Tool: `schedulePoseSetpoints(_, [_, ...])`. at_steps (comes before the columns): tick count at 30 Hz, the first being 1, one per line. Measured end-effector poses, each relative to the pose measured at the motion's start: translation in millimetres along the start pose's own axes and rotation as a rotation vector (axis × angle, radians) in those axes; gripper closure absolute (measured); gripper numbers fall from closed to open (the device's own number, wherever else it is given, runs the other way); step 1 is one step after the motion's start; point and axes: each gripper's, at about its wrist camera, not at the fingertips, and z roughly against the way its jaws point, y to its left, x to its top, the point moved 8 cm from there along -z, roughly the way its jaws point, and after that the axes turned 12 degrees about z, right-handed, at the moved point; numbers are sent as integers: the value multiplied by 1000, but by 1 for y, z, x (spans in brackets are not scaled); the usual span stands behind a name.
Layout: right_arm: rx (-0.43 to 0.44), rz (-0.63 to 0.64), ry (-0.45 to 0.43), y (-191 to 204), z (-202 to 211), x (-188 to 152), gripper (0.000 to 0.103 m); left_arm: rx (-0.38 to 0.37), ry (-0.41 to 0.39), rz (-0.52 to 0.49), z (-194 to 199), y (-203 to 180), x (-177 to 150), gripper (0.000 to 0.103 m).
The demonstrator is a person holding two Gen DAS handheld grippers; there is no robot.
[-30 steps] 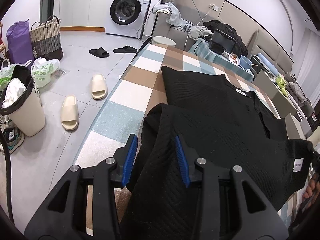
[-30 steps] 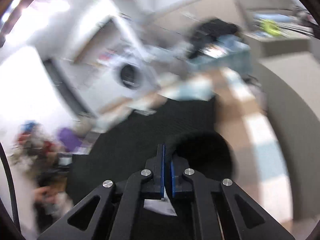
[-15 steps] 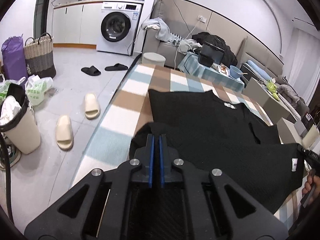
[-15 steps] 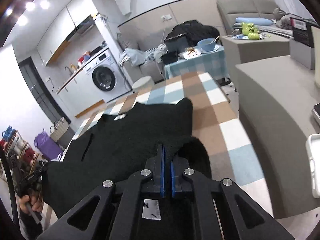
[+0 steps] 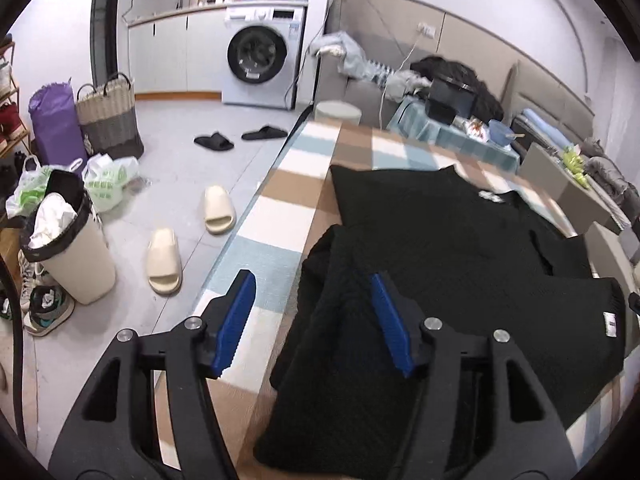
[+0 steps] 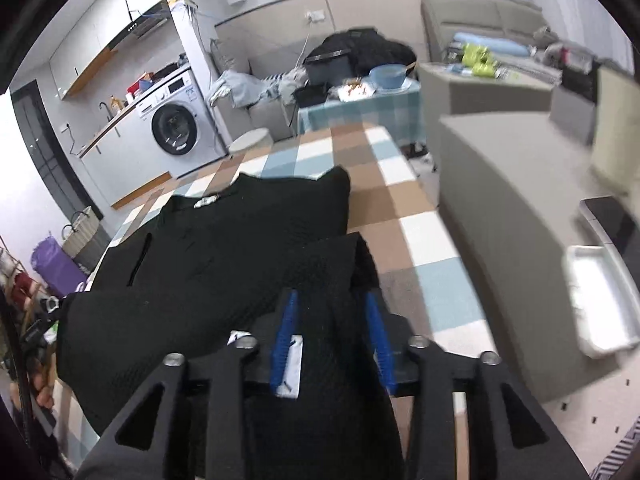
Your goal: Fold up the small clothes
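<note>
Pretty clearly someone's lived-in home, an open living room running into a laundry nook. A front-loading washing machine (image 5: pixel 259 67) sat under a counter with white cabinets (image 5: pixel 168 60), slides (image 5: pixel 218 209) and black slippers (image 5: pixel 214 142) lay scattered on the tile floor, a woven basket (image 5: pixel 108 118) and bin (image 5: pixel 68 240) stood nearby, and a grey sofa (image 5: pixel 460 52) was piled with clothes.

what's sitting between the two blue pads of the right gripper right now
A fold of the black garment lies between the opening jaws of the right gripper, with its white label beside the left pad; the right wrist view shows it.
</note>
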Motion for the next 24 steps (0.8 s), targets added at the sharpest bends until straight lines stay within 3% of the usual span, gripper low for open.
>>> schedulePoseSetpoints(3, [3, 40, -33, 16, 19, 3, 61, -56, -20, -19, 25, -13, -5, 43])
schedulePoseSetpoints(4, [3, 77, -42, 28, 26, 5, 60, -88, -13, -39, 30, -24, -9, 37])
schedulePoseSetpoints(6, [26, 129, -31, 50, 24, 6, 37, -135, 2, -72, 33, -47, -19, 32])
schedulePoseSetpoints(8, [111, 184, 9, 86, 9, 2, 29, -184, 46, -123, 29, -74, -34, 32])
schedulePoseSetpoints(10, [175, 247, 47, 117, -9, -5, 29, -207, 96, -184, 20, -98, -51, 32])
schedulePoseSetpoints(14, [186, 308, 100, 150, -40, -15, 29, -189, 181, -315, -1, -129, -86, 32])
schedulePoseSetpoints(17, [148, 349, 140, 152, -56, -26, 29, -136, 233, -335, -18, -128, -102, 32])
schedulePoseSetpoints(21, [103, 338, 154, 126, -60, -34, 29, -152, 241, -325, -20, -124, -104, 32])
schedulePoseSetpoints(24, [-39, 298, 148, 79, -51, -34, 29, -160, 236, -304, -15, -114, -101, 32])
